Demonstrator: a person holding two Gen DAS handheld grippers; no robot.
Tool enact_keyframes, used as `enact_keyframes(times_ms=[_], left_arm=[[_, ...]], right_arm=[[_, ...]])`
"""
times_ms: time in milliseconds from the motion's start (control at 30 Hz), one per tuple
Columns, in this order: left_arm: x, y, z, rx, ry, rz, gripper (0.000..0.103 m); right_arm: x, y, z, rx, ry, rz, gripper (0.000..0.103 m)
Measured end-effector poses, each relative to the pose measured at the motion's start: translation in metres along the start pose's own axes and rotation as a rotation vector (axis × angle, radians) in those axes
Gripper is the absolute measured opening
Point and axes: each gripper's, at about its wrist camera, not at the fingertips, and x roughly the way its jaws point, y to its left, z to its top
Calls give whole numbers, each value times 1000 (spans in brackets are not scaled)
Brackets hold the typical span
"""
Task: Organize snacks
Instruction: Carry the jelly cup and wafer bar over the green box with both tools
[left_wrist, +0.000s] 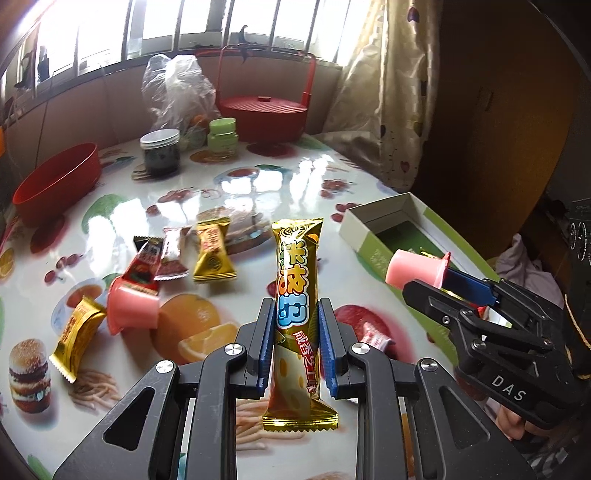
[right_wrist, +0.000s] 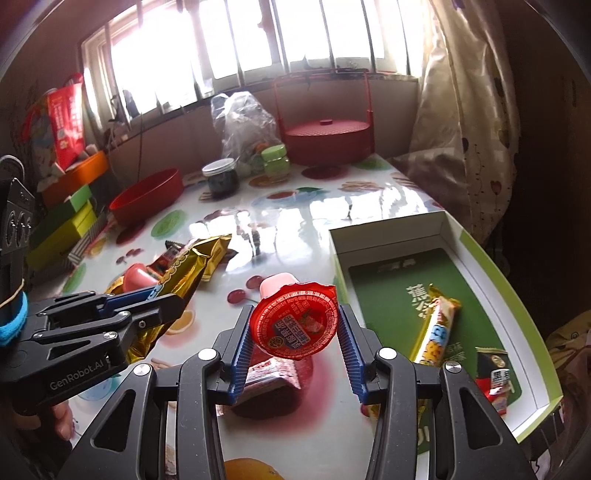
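With the left gripper (left_wrist: 294, 325) clamping a gold bar (left_wrist: 296, 291) and the right gripper (right_wrist: 295, 345) clamping a jelly cup (right_wrist: 293, 319), the box (right_wrist: 480, 258) at the table's right edge holds few snacks; several remain mid-table.

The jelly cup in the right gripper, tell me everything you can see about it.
The jelly cup is a small pink plastic tub sealed with a red foil lid printed with text and a blue label; a lid tab sticks out at the upper right. It lies on its side, lid toward the wrist camera, base pointing away. The right gripper holds it above the table, its blue ribbed fingers at either side of the lid rim. The left view shows it beside the open box.
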Motion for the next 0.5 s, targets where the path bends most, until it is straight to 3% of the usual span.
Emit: enact_keyframes(times_ms=[500], left_arm=[[15,-28,14,16,19,-106,24]], right_arm=[[-24,-39,0,77,-43,-88,43]])
